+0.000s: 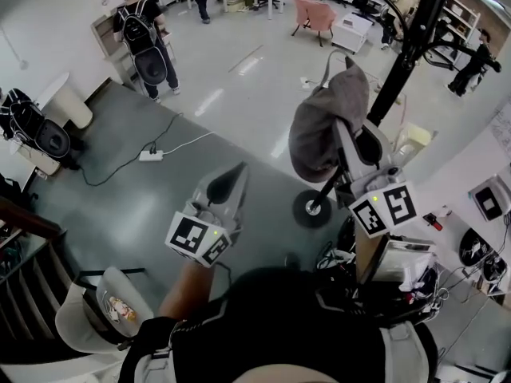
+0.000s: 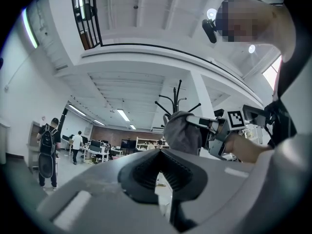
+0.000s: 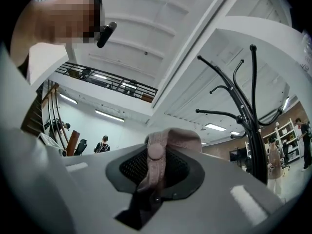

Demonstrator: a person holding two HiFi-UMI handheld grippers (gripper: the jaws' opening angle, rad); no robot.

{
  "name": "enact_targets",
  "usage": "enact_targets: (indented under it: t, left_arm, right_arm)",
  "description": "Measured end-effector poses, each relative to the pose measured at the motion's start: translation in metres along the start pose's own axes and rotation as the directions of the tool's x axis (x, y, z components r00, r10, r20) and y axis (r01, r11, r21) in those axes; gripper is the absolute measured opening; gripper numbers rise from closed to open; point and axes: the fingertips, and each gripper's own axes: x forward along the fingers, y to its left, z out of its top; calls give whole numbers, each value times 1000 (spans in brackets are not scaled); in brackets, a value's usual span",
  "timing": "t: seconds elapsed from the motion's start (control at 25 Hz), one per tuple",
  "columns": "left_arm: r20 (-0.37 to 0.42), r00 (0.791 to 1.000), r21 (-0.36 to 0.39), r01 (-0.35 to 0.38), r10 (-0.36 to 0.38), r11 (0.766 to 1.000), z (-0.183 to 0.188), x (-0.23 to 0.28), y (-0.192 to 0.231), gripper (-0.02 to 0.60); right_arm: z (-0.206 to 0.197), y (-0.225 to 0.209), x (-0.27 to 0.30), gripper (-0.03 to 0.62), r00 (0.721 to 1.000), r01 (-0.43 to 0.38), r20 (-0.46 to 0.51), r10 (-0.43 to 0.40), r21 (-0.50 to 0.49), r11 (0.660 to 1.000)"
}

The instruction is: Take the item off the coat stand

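Note:
A grey cloth cap (image 1: 319,126) hangs from my right gripper (image 1: 345,134), which is shut on it. In the right gripper view the cap's strap with a round button (image 3: 155,152) lies pinched between the jaws. The black coat stand (image 1: 407,46) rises just behind and to the right, its hooks (image 3: 243,82) apart from the cap and its round base (image 1: 313,208) on the floor below. My left gripper (image 1: 227,180) is held lower and to the left with its jaws together and nothing in them. In the left gripper view the cap (image 2: 183,130) shows in front of the stand.
A person with a backpack (image 1: 144,34) stands at the far left, and others move about farther back. A pink chair (image 1: 315,14) stands beyond the stand. A power strip and cable (image 1: 150,155) lie on the grey floor. Cluttered desk gear (image 1: 407,266) crowds the right side.

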Motion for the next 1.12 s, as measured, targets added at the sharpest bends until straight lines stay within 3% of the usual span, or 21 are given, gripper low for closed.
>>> enact_targets:
  t: [0.76,1.12]
  left_arm:
    - [-6,988,22,-155,155,988,6,-60,45,18]
    - [-14,975,19,-221,221,975,1,-69,64,18]
  right_arm:
    - [-55,70,47,75,986,-152,-55,158,104,983]
    - [-99,84,59,75,969,-184,-139,203,134,974]
